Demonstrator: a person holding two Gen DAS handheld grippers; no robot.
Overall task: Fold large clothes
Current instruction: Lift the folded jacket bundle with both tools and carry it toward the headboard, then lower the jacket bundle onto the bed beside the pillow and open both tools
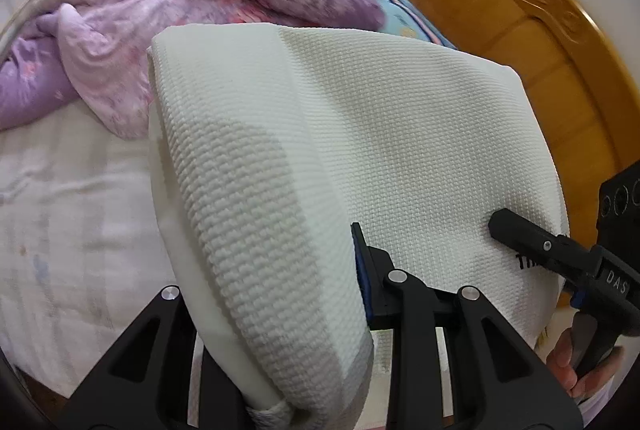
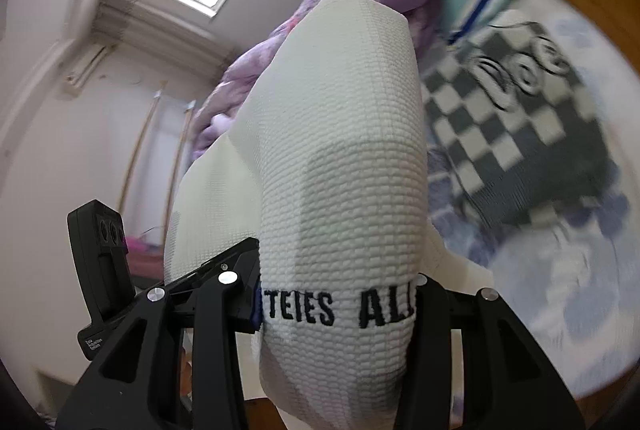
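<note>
In the left wrist view, the left claw [image 1: 280,310] is clamped on a thick fold of the white waffle-knit garment [image 1: 320,150], held up over the bed [image 1: 72,230] beside the purple quilt [image 1: 180,2]; the right claw [image 1: 520,234] grips its far edge. In the right wrist view, the right claw [image 2: 336,306] is clamped across the lettered band of the garment [image 2: 340,150] above a checkered cloth [image 2: 512,110]. The folded bundle appears to be in carry; next it needs lowering flat onto the bed with both ends level.
</note>
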